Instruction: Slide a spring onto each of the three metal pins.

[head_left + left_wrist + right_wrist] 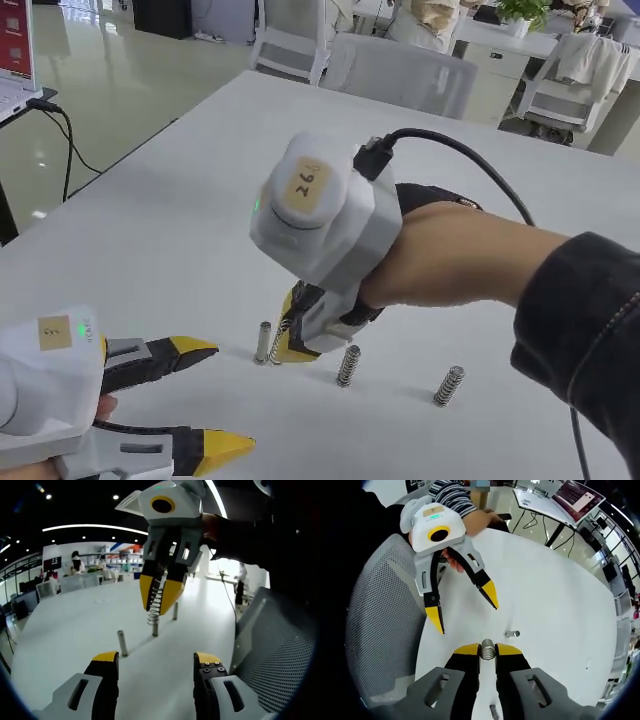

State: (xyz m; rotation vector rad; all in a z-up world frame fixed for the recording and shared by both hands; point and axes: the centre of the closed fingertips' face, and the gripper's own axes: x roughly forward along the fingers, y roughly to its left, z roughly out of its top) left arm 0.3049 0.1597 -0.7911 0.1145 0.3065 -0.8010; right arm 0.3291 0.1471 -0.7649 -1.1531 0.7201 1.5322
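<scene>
Inspected white table (180, 200), with one bare pin (263, 342) standing upright on it and taken as reference point. Found right hand-held gripper (285, 350) just beside the bare pin, pointing down at the table, jaws clamped on a thin spring (279, 338). Could not judge whether that spring touched the bare pin. Confirmed the grip from the right gripper view: spring (488, 650) pinched between the yellow tips, bare pin (511, 633) seen end-on just ahead of them and apart from the spring. Found left hand-held gripper (225, 395) near the bare pin on the opposite side, low over the table, jaws wide apart and holding nothing. Observed in the left gripper view the bare pin (122, 642) nearest, with the right hand-held gripper (157, 602) beyond it and the spring (155, 612) hanging from its tips. Noted two more springs upright beyond the bare pin, in line with it: nearer spring (348, 365), farther spring (450, 385). Could not tell whether either sat over a pin.
</scene>
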